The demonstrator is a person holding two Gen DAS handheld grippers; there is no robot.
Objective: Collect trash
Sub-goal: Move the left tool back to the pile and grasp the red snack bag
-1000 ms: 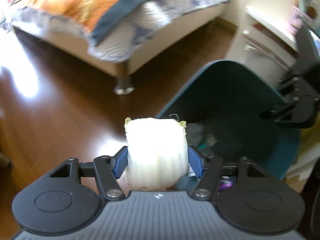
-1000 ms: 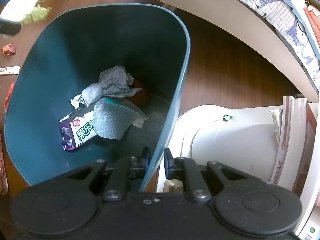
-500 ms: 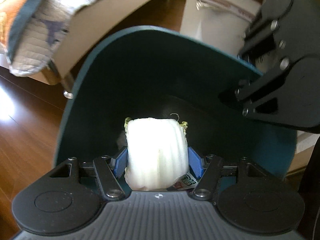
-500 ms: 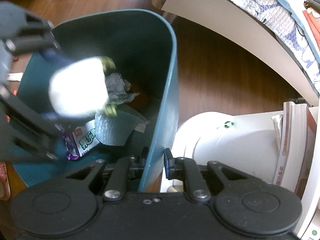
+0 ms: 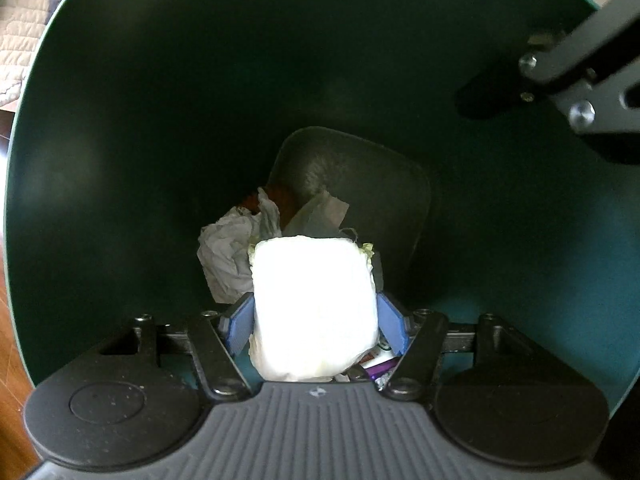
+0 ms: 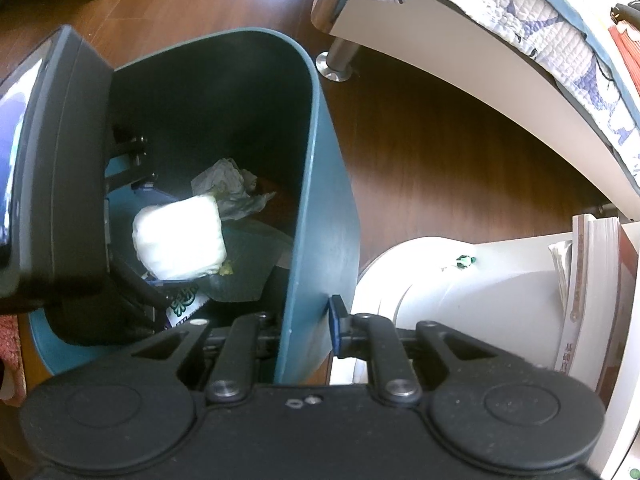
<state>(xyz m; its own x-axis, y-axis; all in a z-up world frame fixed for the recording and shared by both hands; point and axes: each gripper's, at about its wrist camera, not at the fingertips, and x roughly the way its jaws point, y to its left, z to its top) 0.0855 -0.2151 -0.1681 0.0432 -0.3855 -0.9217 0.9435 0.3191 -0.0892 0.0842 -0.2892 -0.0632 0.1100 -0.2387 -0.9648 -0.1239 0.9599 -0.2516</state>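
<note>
While the pale, ribbed chunk of cabbage stem (image 5: 314, 304) with yellow-green leaf frills at its corners is not yet let go, it sits pinched between the blue pads (image 5: 239, 322) of the left gripper (image 5: 316, 322), whose jaws stand wide only because the chunk itself is wide. It hangs well inside the tall teal plastic waste bin (image 5: 120, 128), below the rim and above the litter at the bottom. Under and just beyond it lie a crumpled grey-white tissue (image 5: 230, 254), a flat pale-green sheet of paper (image 5: 320, 212) and a purple-and-white snack wrapper (image 5: 380, 366) that peeks out beneath the right-hand pad; something reddish-brown shows behind the tissue, too dim to name. From the right wrist view the same chunk (image 6: 180, 236) is seen held over that heap by the black body of the left tool. On the near side, the right gripper (image 6: 308, 330) is closed nearly together on the bin's thin wall (image 6: 316, 208), one finger inside and one outside, steadying it. Around the bin is dark wooden floor (image 6: 432, 160), a bed with a quilted cover (image 6: 532, 8) and a white rounded object (image 6: 460, 300) beside stacked books. By my judgement several pieces are already binned, this one needs only a release, and a red scrap (image 6: 8, 328) at the picture's left edge may be left to fetch.
</note>
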